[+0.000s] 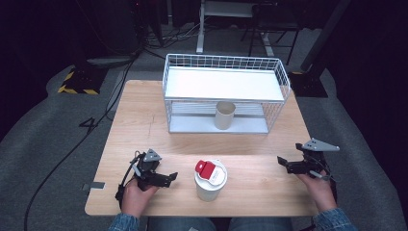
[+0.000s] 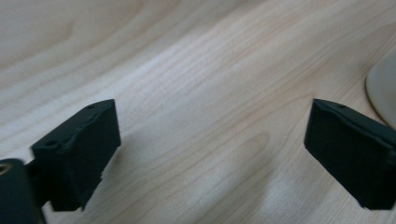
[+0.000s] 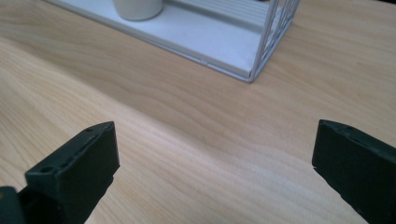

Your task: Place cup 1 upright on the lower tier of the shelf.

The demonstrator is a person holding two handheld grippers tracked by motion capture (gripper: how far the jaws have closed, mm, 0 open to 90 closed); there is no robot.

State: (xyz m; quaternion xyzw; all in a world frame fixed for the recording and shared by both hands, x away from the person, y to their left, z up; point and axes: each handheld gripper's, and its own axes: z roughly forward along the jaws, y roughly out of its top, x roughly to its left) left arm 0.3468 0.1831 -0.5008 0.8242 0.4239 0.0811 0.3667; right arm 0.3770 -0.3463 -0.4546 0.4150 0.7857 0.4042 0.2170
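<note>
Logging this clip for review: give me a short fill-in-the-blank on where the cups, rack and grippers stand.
1. The cup between the grippers has a white lid with a ___ flap.
2. The open cup stands on the rack's ___ shelf.
3. The left gripper and right gripper both have jaws ___.

Missing words: red; lower; open

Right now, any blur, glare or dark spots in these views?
High view: table well lit, floor beyond it very dark. Left gripper view: wood soft, cup edge blurred, faint sheen mid-frame. Right gripper view: far rack slightly soft; no harsh glare.
</note>
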